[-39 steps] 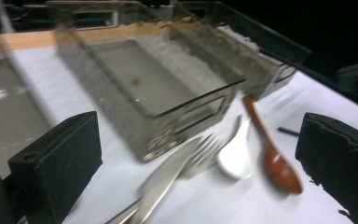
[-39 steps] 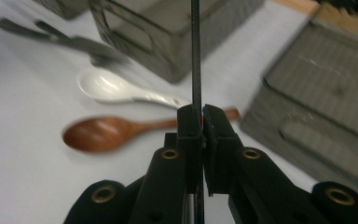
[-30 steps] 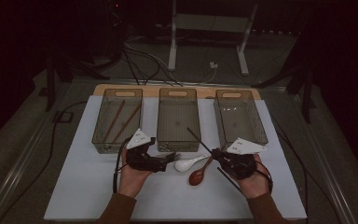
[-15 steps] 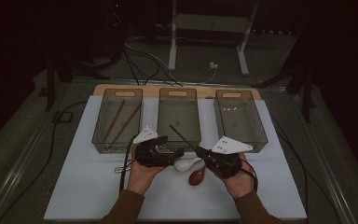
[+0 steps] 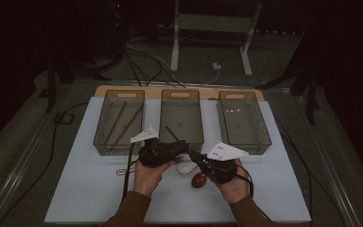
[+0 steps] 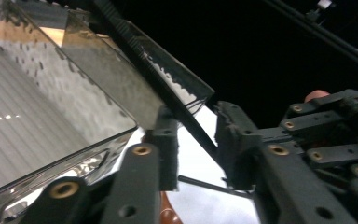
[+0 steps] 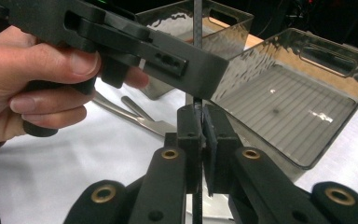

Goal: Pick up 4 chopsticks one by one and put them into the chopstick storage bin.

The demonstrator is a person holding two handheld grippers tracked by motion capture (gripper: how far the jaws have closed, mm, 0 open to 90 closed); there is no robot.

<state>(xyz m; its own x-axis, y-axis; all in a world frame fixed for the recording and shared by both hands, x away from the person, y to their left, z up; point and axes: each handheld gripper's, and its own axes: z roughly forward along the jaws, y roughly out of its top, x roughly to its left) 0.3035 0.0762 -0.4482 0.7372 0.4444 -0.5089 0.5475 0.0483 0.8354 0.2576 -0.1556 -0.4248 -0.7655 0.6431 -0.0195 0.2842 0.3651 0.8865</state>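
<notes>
My right gripper (image 7: 200, 140) jaws are clamped on a thin black stick (image 7: 197, 28). My left gripper (image 6: 196, 140) jaws have just been closing around the same stick (image 6: 168, 88), narrow gap, pads not clearly touching it. Stick sits over the front edge of the middle bin (image 5: 181, 124), 1 of 3. White spoon (image 5: 187, 167) and brown spoon (image 5: 199, 180) lie on the mat (image 5: 80, 189) below.

The right tool (image 5: 192, 153) has slid left with the black stick (image 5: 172, 135), and the left tool (image 5: 182, 147) has been closing around it.
</notes>
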